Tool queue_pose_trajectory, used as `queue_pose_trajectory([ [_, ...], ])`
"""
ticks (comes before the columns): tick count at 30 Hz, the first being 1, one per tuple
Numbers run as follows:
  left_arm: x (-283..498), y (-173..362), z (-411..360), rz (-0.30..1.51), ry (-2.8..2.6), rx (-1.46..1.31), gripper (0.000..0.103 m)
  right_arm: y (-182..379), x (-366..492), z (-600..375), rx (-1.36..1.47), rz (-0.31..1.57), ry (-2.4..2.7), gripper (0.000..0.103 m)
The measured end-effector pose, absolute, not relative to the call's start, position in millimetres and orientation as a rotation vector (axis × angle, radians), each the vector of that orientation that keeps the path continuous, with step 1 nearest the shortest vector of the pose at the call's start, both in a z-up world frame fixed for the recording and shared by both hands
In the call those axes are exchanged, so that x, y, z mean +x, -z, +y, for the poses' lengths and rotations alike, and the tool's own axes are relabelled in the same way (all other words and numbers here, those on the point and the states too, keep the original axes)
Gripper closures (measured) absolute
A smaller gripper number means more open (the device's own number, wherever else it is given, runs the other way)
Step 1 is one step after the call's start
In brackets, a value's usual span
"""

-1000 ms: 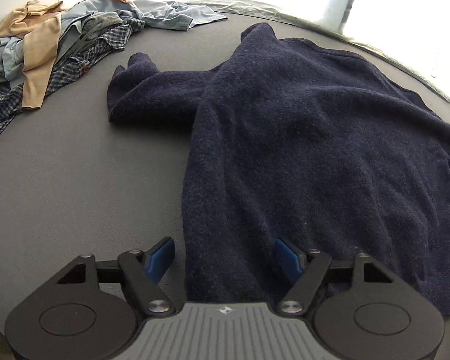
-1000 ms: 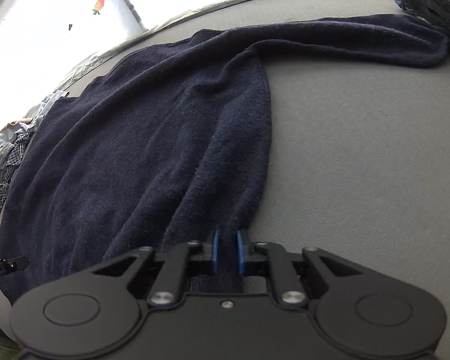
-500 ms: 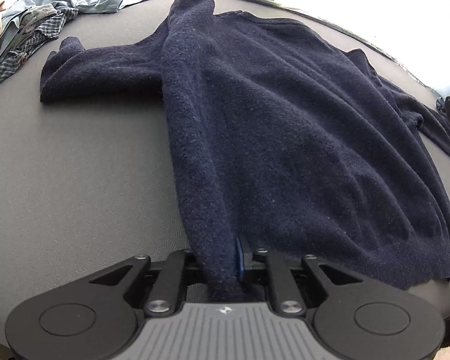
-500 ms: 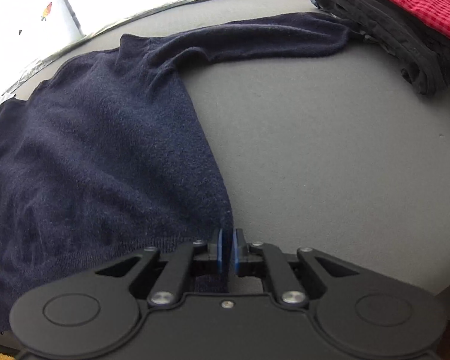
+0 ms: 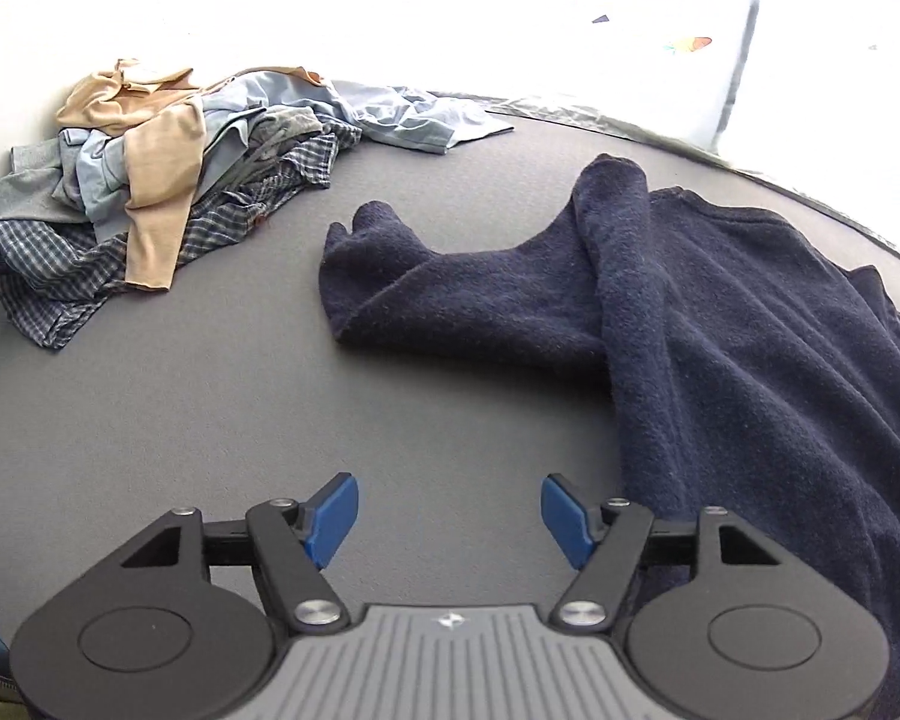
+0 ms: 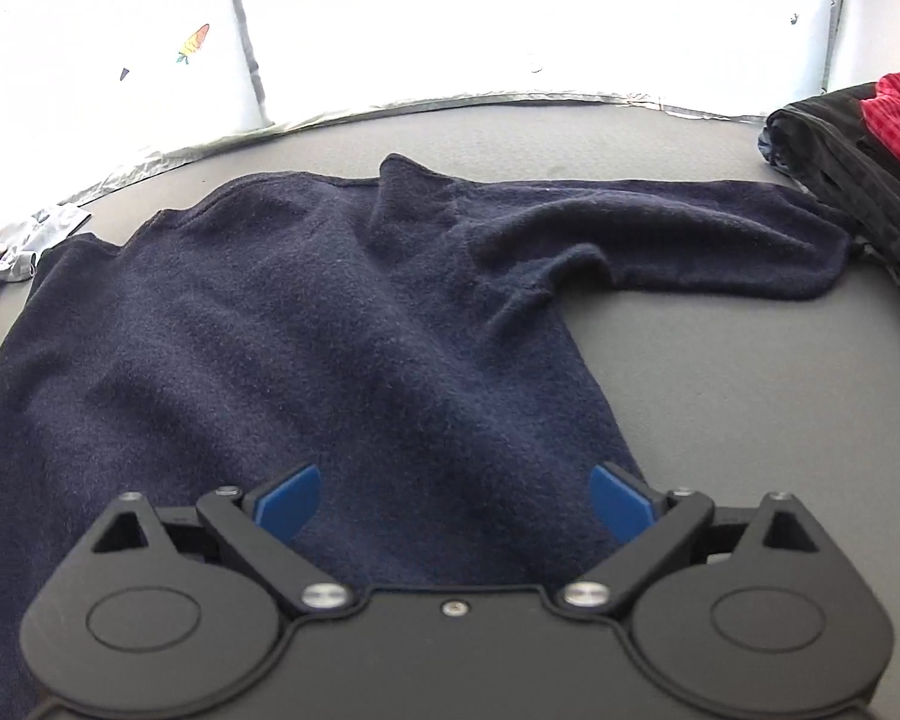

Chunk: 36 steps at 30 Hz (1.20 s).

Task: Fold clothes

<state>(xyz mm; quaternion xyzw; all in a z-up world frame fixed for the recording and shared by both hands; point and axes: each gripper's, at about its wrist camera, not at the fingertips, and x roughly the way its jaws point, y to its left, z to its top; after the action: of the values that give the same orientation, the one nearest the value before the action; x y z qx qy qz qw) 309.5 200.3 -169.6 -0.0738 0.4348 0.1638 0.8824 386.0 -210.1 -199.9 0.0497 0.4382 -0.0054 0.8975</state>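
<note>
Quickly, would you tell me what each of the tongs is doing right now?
Left tongs: opening, empty, beside the navy sweater.
Right tongs: opening, empty, above the sweater.

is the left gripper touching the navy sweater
Apart. In the left wrist view the left gripper has its jaws opening over bare grey table, nothing between them; the navy sweater lies to its right.

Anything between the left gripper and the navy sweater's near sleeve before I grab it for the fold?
Nothing visible. Only bare grey table lies between the opening left gripper and the sleeve of the navy sweater. The pile of unfolded clothes sits well off to the side.
</note>
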Motion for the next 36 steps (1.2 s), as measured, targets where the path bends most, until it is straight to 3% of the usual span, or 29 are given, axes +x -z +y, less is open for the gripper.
queue_pose_trajectory([
  [4, 326, 176, 230, 0.894, -0.335, -0.115, 0.029, 225, 412, -185, 0.093, 0.914, 0.013, 0.000],
  [15, 402, 211, 234, 0.942, -0.101, 0.262, 0.028, 253, 444, -164, 0.060, 0.921, 0.104, 0.000],
  [16, 403, 212, 232, 0.921, -0.086, 0.304, 0.031, 253, 442, -164, 0.060, 0.914, 0.106, 0.000],
  [18, 405, 213, 230, 0.905, -0.063, 0.352, 0.064, 254, 438, -164, 0.062, 0.898, 0.110, 0.000],
  [20, 407, 209, 234, 0.906, -0.063, 0.343, 0.081, 254, 436, -163, 0.063, 0.894, 0.112, 0.000],
  [23, 407, 181, 243, 0.889, -0.076, 0.245, 0.086, 254, 437, -163, 0.063, 0.895, 0.113, 0.000],
  [30, 397, 62, 261, 0.750, -0.188, 0.084, 0.083, 255, 438, -163, 0.061, 0.896, 0.102, 0.000],
  [31, 398, 56, 268, 0.735, -0.232, 0.055, 0.082, 255, 438, -164, 0.061, 0.895, 0.101, 0.000],
  [33, 405, 63, 285, 0.753, -0.351, 0.029, 0.071, 256, 437, -164, 0.061, 0.892, 0.100, 0.000],
  [36, 409, 87, 309, 0.837, -0.462, 0.023, 0.071, 255, 437, -164, 0.061, 0.890, 0.097, 0.000],
])
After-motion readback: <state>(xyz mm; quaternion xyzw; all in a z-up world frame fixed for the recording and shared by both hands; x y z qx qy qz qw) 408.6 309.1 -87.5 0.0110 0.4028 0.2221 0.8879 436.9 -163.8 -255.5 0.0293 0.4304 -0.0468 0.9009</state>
